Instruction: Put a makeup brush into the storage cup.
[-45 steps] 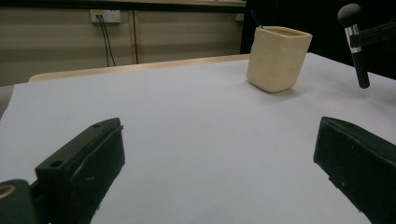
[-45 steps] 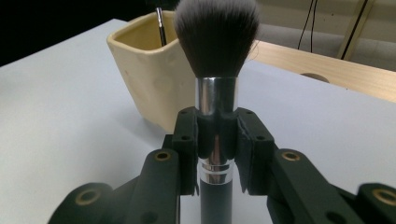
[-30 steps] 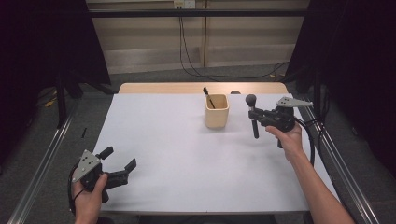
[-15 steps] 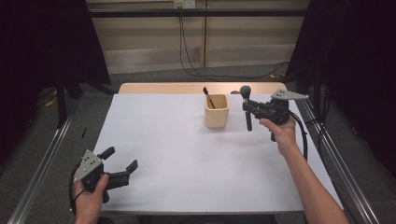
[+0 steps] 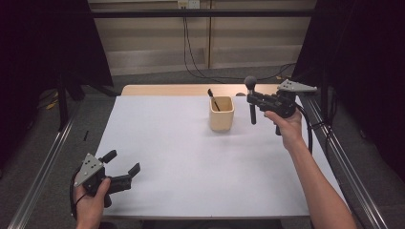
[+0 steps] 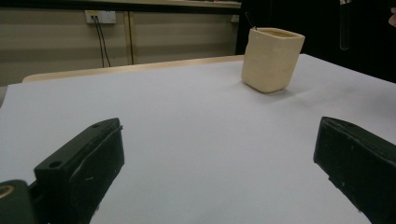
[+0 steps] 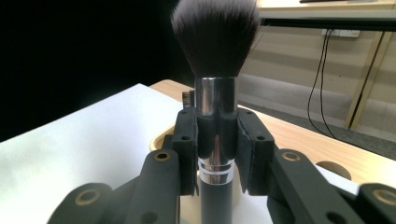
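- Resting at the near left corner of the white bench (image 5: 191,157), the left tool (image 5: 125,168) is lying low with its jaws spread wide and nothing between them; the person's left hand (image 5: 90,202) is holding it in the same place as a second ago.
- Standing toward the far middle of the bench, the cream cup (image 5: 221,113) is already keeping one thin dark brush (image 5: 213,99) leaning inside it; in the left gripper view the cup (image 6: 272,59) is showing well beyond the jaws.
- Hanging just right of the cup, the makeup brush (image 5: 251,98) is being carried upright, bristle head up, long axis vertical, handle end pointing down at the bench.
- Clamping the brush (image 7: 215,93) at its silver ferrule, the right tool (image 5: 260,101) is by far the nearer one to the cup, which is lying to its left and lower.
- Comparing with a second ago, the right tool and brush are sitting higher and closer to the cup.
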The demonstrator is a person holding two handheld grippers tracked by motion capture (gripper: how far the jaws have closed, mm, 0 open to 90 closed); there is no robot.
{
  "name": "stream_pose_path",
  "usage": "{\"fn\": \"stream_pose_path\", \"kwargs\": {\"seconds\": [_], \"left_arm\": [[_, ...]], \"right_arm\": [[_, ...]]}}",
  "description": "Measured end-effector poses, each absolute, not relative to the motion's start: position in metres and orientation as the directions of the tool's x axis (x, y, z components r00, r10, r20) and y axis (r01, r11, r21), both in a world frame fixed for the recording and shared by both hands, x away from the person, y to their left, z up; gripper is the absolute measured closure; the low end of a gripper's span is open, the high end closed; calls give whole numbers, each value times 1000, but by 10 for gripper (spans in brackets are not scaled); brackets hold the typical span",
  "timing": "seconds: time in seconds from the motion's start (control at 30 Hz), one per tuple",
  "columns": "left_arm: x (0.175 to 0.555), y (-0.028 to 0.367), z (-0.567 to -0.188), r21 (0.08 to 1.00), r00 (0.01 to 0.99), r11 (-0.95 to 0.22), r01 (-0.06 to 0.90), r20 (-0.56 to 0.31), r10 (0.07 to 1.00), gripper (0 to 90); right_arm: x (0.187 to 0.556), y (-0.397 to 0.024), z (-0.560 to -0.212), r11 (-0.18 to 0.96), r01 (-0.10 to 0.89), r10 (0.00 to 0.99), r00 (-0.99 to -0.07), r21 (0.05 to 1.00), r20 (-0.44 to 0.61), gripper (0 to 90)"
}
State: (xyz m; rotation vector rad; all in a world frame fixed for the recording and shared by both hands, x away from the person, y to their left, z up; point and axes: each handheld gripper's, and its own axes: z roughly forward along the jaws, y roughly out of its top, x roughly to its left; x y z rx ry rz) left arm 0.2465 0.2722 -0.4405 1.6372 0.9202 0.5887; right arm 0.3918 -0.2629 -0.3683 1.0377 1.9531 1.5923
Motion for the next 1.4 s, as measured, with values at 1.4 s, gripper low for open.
{"fn": "stream_pose_path", "kwargs": {"seconds": [1.4], "left_arm": [[248, 273, -441, 961, 578, -96, 259, -75, 813, 20]], "right_arm": [[443, -215, -332, 83, 259, 761, -640, 962, 106, 716]]}}
